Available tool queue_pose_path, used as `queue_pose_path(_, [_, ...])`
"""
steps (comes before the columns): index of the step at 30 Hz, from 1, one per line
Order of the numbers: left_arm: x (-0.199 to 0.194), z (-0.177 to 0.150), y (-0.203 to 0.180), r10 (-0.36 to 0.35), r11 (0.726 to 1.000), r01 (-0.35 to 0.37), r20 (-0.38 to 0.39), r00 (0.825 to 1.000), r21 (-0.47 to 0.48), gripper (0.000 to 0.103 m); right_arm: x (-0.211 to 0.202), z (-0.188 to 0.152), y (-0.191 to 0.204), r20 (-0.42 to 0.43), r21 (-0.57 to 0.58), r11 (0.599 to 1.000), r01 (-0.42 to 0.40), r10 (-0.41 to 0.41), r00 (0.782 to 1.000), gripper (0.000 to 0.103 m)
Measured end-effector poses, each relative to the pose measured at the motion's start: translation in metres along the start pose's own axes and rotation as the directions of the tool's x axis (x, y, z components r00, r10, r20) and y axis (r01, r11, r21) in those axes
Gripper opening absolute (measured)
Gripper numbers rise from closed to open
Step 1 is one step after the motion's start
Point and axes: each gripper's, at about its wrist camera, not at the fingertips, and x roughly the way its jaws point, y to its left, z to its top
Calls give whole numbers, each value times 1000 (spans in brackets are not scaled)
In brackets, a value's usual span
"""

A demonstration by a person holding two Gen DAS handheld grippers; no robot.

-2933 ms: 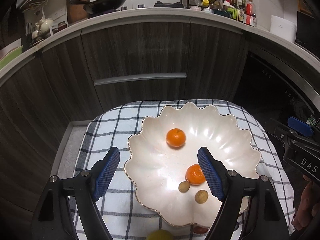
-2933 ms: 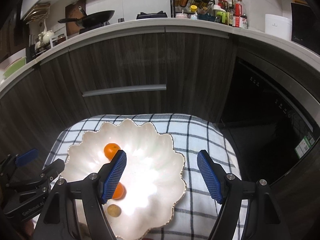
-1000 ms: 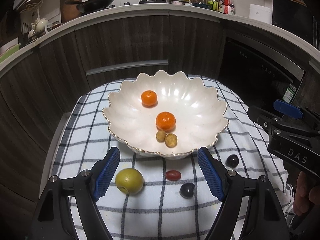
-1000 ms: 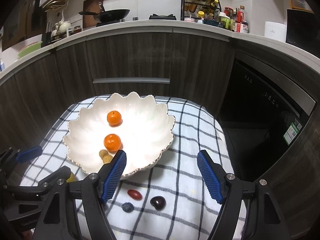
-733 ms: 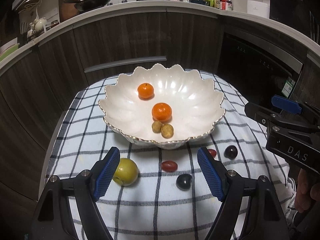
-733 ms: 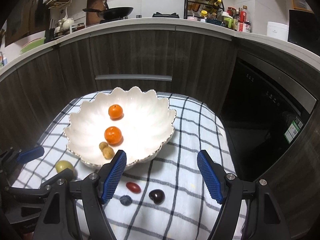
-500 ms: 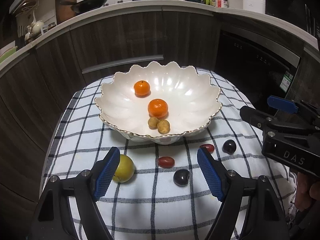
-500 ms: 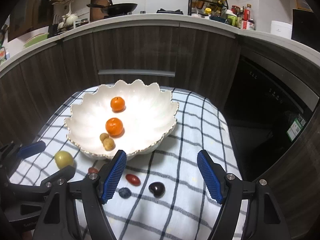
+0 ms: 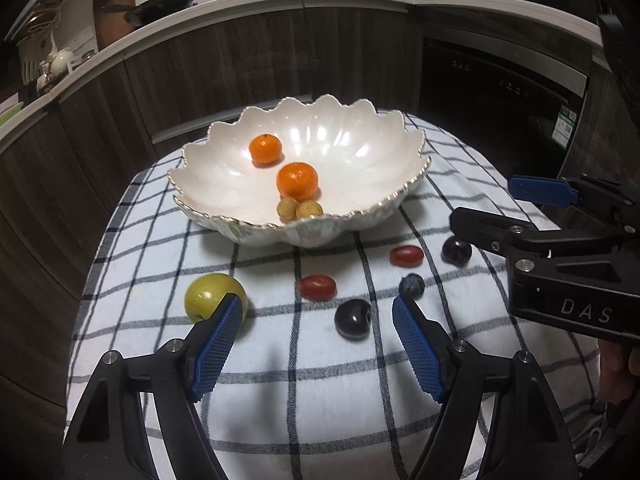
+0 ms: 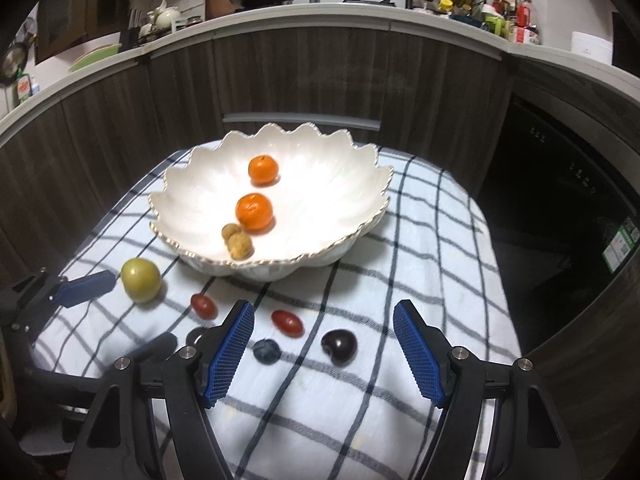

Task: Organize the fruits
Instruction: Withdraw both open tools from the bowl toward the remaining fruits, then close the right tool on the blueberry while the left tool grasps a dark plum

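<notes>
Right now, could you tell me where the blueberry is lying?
The blueberry lies on the checked cloth in front of the white bowl, between a red grape tomato and a dark cherry in the right wrist view.

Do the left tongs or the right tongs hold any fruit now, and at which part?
Nothing is held. The left tongs and the right tongs both stand open above the checked cloth, with no fruit pressed between their pads.

cabinets (image 10: 280,76): dark wood | countertop (image 10: 360,12): pale | oven (image 9: 500,92): black
</notes>
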Motion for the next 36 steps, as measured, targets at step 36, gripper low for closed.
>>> queue_pose_path(36, [38, -16, -20, -47, 997, 50, -53, 997, 62, 51, 49, -25, 12, -135, 10, 993, -121, 121, 983, 54])
